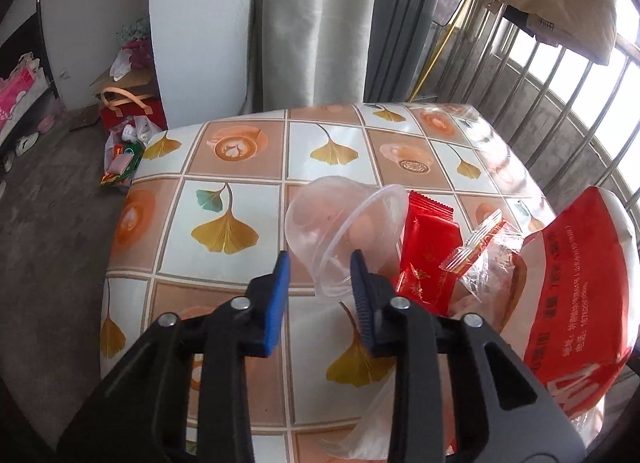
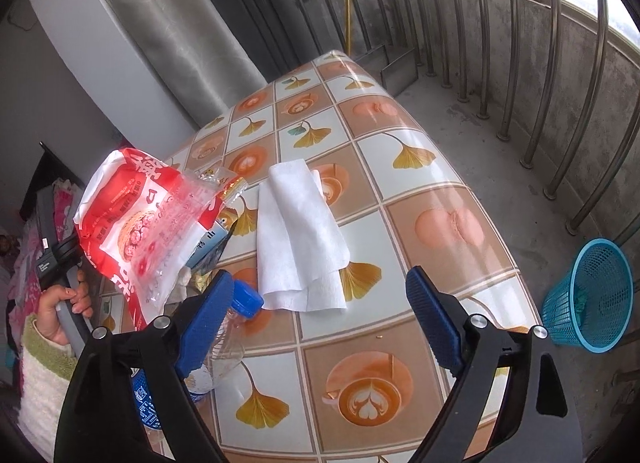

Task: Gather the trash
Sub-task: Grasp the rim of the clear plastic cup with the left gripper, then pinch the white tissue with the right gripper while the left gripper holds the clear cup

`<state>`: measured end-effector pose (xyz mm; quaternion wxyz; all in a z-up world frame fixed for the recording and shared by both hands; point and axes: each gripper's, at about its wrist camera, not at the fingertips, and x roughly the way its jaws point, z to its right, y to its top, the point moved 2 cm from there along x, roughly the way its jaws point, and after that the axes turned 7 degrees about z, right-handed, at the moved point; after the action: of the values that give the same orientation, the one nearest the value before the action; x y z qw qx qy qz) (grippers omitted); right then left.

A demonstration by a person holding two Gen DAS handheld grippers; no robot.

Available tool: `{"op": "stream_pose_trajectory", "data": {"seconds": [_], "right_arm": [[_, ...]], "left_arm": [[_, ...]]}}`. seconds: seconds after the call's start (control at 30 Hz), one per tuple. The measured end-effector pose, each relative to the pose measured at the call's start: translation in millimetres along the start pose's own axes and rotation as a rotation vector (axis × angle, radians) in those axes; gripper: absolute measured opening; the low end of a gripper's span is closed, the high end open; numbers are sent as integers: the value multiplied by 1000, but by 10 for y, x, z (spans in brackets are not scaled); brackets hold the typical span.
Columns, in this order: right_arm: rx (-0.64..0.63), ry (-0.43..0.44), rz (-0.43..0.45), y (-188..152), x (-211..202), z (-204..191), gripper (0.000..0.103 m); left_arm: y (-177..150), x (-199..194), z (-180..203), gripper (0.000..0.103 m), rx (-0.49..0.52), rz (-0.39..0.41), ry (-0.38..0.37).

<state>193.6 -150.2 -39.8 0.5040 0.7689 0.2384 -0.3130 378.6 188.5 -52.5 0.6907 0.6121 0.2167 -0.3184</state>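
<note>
In the left wrist view, a clear plastic cup lies on its side on the table. My left gripper is open, its right finger at the cup's rim. Beside it lie a red snack wrapper, a small clear wrapper and a large red-and-white bag. In the right wrist view, my right gripper is wide open above the table. A white napkin lies just ahead of it. A clear bottle with a blue cap lies by its left finger. The bag also shows there.
A blue mesh wastebasket stands on the floor right of the table. Metal railing bars close off the balcony. A curtain hangs behind the table. Bags and litter lie on the floor at the left.
</note>
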Motion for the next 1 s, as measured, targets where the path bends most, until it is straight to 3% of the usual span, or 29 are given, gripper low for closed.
{"op": "stream_pose_trajectory", "data": {"seconds": [0.3,0.63,0.83,1.0], "right_arm": [[13,40,-52,-8,125,92,70],[35,134,-135,34,485,131,51],[-84,65,-119,146,717,-20,43],[-152,27,-142,113,892,-66,19]], "left_arm": [[-41,-52,-46,4,-19,2,28],[-48,-132,-99,1,-47,26,33],[-51,-296,-152,1,-59,55,26],[-129,-535,-279,1,-115,89,16]]}}
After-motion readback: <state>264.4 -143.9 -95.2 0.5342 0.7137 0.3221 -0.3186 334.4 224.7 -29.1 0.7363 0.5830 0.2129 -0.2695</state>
